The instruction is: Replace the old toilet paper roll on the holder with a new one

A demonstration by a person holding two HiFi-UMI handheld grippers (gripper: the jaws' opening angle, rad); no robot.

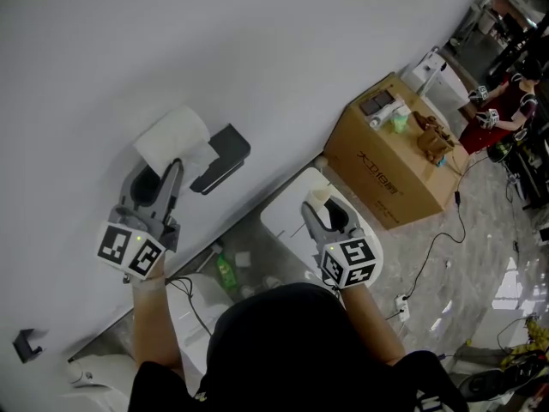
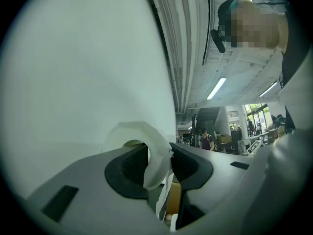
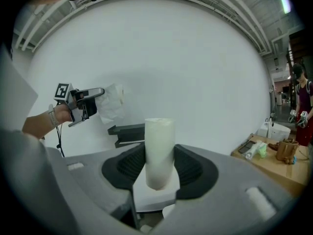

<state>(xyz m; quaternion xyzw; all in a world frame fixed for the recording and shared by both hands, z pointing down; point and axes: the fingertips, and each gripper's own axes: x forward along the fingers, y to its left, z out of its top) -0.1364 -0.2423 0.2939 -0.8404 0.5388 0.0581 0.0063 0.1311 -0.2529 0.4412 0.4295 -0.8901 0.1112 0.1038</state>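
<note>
- Head view: left gripper (image 1: 163, 172) is raised to the white wall (image 1: 103, 50), just left of the black holder (image 1: 221, 157). Its jaws are clamped on a full white roll (image 1: 171, 137), which sits above and left of the holder, close but apart from it.
- Right gripper (image 1: 326, 213) is lower and to the right of the holder, well apart from it. It grips a short pale tube (image 1: 319, 194) over a white tank top (image 1: 287, 221).
- A cardboard box (image 1: 386, 178) stands far right of the holder, and a green bottle (image 1: 225, 271) is on the floor below it.
- Left gripper view: left gripper (image 2: 159, 156) has its dark pads pinched on the paper wall of the roll (image 2: 142, 131). The roll's hollow centre shows above the left-hand pad. The wall (image 2: 83, 72) fills the left half of the frame. The holder is not seen here.
- Right gripper view: right gripper (image 3: 159, 163) holds the pale tube (image 3: 159, 146) upright, with a pad pressing each side.
- The holder (image 3: 128, 131) juts from the wall beyond the tube, to its left.
- Left gripper (image 3: 98, 98) with the roll (image 3: 113, 103) is above and left of the holder, apart from it.
- The cardboard box (image 3: 266, 163) is far right of the holder, with a person (image 3: 303, 106) standing beyond it.
</note>
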